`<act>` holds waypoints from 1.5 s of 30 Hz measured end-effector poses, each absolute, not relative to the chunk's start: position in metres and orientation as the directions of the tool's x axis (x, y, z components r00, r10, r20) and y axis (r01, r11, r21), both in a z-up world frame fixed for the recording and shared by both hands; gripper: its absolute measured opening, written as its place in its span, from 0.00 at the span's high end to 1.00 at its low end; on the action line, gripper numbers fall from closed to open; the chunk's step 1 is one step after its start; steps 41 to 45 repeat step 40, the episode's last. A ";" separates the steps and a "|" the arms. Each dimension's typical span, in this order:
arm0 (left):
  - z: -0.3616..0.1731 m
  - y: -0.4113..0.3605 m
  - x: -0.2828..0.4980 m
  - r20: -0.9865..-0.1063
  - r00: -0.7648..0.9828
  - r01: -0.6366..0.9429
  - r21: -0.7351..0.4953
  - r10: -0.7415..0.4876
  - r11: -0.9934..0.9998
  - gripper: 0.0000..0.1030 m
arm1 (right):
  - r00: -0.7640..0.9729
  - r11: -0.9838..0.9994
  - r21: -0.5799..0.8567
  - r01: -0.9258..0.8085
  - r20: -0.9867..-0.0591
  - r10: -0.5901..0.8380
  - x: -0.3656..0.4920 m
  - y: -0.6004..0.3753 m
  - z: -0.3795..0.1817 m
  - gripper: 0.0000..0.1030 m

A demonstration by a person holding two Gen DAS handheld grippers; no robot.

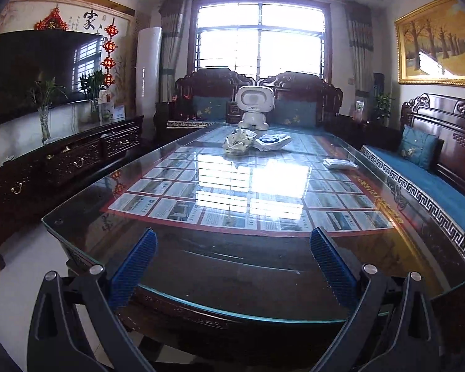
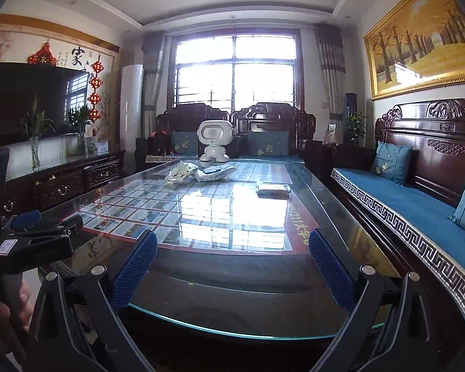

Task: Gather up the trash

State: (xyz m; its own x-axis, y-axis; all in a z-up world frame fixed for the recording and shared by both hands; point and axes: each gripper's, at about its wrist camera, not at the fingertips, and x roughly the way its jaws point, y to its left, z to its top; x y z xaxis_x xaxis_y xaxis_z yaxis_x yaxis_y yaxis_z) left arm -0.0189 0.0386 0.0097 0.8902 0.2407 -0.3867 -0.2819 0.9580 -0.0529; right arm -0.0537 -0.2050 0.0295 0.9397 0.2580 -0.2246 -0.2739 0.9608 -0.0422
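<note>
Two grippers, left gripper [image 1: 234, 266] and right gripper [image 2: 232, 268], hover wide open and empty at the glass table's [image 1: 201, 266] near edge, likely staging; crumpled wrapper [image 1: 238, 141] and flat packet [image 1: 271, 140] lie far, before the toy robot [image 1: 254, 107]; another packet [image 1: 339, 163] far right.

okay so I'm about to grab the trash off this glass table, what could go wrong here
The crumpled wrapper and flat packet lie right in front of the white robot toy; a long reach could knock it over. Window glare on the glass tabletop may hide their edges. The white pack near the right edge might get pushed off.
</note>
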 end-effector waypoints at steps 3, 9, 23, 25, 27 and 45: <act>0.018 0.031 -0.016 -0.349 0.902 -0.282 -0.026 0.256 0.959 0.04 | 0.937 0.958 -0.055 -0.281 -0.231 0.262 -0.046 -0.199 0.030 0.08; 0.029 0.017 -0.002 -0.336 0.908 -0.254 0.033 0.251 0.967 0.04 | 0.943 0.961 -0.074 -0.267 -0.225 0.245 -0.038 -0.197 0.033 0.08; 0.041 0.005 0.036 -0.344 0.910 -0.223 0.065 0.232 0.973 0.04 | 0.939 0.966 -0.057 -0.253 -0.255 0.231 -0.011 -0.203 0.035 0.08; 0.041 0.006 0.042 -0.353 0.910 -0.213 0.056 0.219 0.975 0.04 | 0.938 0.966 -0.059 -0.252 -0.260 0.229 -0.007 -0.203 0.035 0.08; 0.041 0.005 0.047 -0.352 0.909 -0.215 0.060 0.222 0.975 0.04 | 0.938 0.966 -0.059 -0.251 -0.262 0.227 -0.001 -0.203 0.035 0.08; 0.044 0.028 0.120 -0.355 0.909 -0.214 0.049 0.217 0.976 0.04 | 0.923 0.972 -0.062 -0.227 -0.334 0.194 0.076 -0.199 0.023 0.08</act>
